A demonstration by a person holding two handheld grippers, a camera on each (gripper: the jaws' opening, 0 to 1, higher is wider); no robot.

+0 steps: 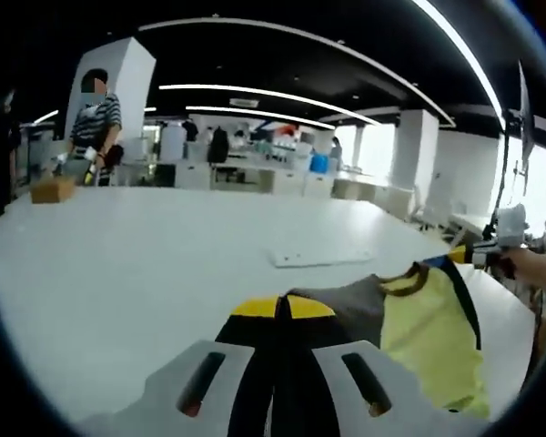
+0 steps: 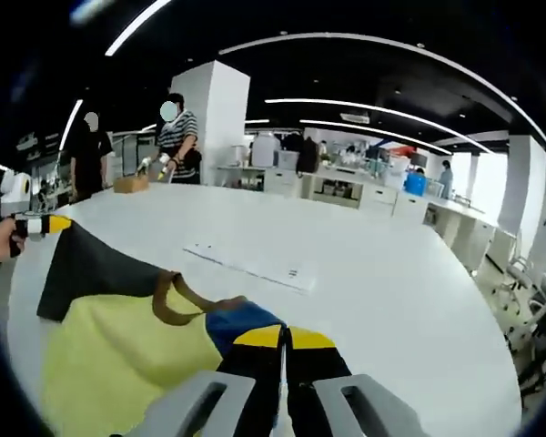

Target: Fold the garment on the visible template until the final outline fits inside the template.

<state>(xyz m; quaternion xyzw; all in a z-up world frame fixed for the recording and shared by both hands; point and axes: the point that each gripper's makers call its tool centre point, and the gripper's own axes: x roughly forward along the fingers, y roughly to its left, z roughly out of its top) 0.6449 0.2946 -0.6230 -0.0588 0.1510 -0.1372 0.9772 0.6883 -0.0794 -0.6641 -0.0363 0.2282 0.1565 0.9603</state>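
1. Yellow-tipped jaws of the left claw (image 1: 283,308) rise from the bottom of the left gripper view, pressed together on an edge of the garment (image 1: 428,319)
2. Yellow, grey and black cloth spreads from that grip to the right over the white worktop (image 1: 146,264)
3. Right claw (image 2: 284,338) has its jaws likewise closed, pinching the garment's blue corner near the brown collar in the right gripper view
4. A flat white sheet (image 2: 255,264) lies on the worktop beyond the garment
5. A brown box (image 1: 53,189) sits at the worktop's far edge, near a person in a striped top (image 1: 96,123)
6. White pillars (image 2: 218,114) and cluttered desks stand behind
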